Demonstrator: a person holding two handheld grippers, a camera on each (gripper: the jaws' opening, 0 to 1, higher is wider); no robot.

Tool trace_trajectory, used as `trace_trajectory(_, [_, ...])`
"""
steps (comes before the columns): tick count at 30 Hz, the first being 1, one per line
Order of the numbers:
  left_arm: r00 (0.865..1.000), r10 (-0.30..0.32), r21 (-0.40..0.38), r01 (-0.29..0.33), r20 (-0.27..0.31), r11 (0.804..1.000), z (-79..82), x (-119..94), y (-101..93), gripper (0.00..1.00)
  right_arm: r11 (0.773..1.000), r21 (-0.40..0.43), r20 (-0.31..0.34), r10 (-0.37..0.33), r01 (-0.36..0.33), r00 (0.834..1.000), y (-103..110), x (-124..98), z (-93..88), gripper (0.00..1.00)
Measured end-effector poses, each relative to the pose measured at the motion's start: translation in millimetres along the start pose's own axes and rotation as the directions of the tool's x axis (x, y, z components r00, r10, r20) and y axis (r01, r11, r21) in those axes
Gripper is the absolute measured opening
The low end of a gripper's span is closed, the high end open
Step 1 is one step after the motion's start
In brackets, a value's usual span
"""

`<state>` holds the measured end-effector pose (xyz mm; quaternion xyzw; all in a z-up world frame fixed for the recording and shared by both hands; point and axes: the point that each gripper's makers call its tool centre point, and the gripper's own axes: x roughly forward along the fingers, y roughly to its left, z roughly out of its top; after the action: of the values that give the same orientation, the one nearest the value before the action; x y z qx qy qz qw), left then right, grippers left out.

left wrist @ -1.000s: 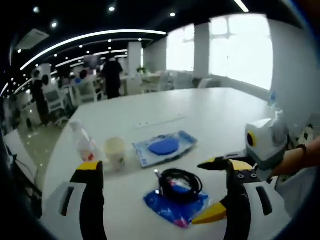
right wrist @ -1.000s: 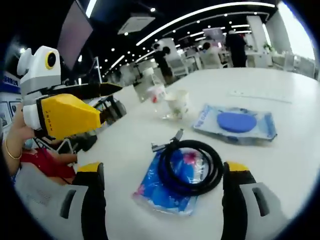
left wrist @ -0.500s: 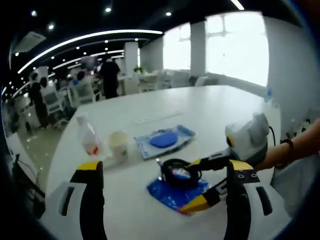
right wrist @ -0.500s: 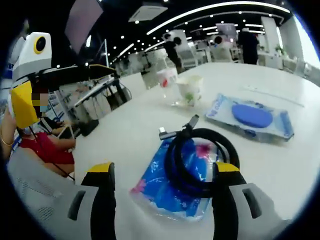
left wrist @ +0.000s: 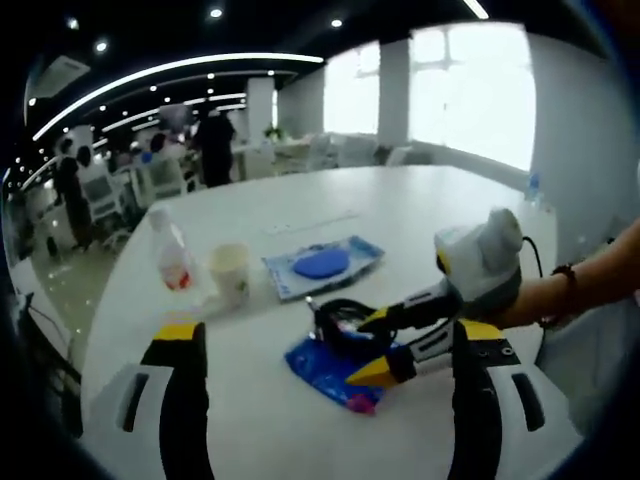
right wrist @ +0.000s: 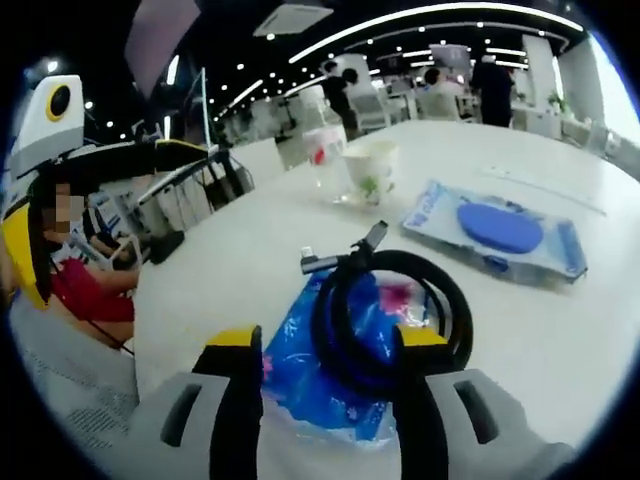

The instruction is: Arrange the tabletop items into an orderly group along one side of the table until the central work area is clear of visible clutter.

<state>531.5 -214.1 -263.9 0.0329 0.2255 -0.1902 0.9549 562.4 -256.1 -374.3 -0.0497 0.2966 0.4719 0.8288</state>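
Note:
A coil of black cable [left wrist: 335, 318] [right wrist: 385, 310] lies on a blue plastic packet [left wrist: 320, 365] [right wrist: 300, 370] near the front of the white table [left wrist: 430, 210]. My right gripper [right wrist: 327, 340] [left wrist: 372, 345] has its yellow tips on either side of the packet and the near edge of the coil, with a gap still between them. The left gripper [left wrist: 328, 335] hangs wide open in front of the packet, holding nothing. Behind stand a clear bottle with a red label [left wrist: 172, 262] [right wrist: 322, 160], a paper cup [left wrist: 232, 275] [right wrist: 368, 172] and a blue round pad in a clear wrapper [left wrist: 322, 265] [right wrist: 495, 230].
A thin white strip [left wrist: 310, 222] [right wrist: 545, 188] lies farther back on the table. A person's wrist with a bracelet [left wrist: 560, 290] holds the right gripper. Office chairs and standing people [left wrist: 215, 150] fill the room beyond the table's far edge.
The right gripper has moved in over the blue packet and cable coil, and its jaws have narrowed around them. The left gripper stays wide open; its view shifted only slightly.

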Motion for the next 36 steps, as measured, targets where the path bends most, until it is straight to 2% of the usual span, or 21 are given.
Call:
trace_trajectory(8, [1.000,-0.003,-0.025,0.002,-0.024,1.000,-12.7,0,-4.4,0.99,0.999,-0.021,-0.008,-0.027,0.026,1.000,-8,-1,-0.2,0.25])
trace_trajectory(13, [0.999,0.001,-0.024,-0.002,-0.033,1.000,-17.7,0,-3.4,0.99,0.999,-0.030,-0.020,-0.021,0.021,1.000,-8,0,-1.5,0.23])
trace_trajectory(19, [0.999,0.008,-0.023,-0.009,-0.049,1.000,-22.9,1,-2.8,0.99,0.995,-0.099,-0.027,-0.015,0.012,1.000,-3,1,-1.6,0.13])
trace_trajectory(24, [0.999,-0.007,-0.033,0.006,-0.043,0.999,-23.7,2,-5.6,0.99,0.994,-0.112,-0.030,-0.010,0.006,0.999,-3,0,-1.0,0.09])
trace_trajectory(31, [0.998,-0.015,-0.001,0.015,-0.056,1.000,-27.0,5,-8.1,0.99,0.993,-0.116,-0.036,-0.013,0.009,0.999,-4,-1,-0.5,0.08])
trace_trajectory(36, [0.998,-0.018,-0.013,0.017,-0.058,1.000,-27.6,6,-8.1,0.98,0.989,-0.144,-0.025,-0.023,0.020,0.999,-4,-5,1.9,0.07])
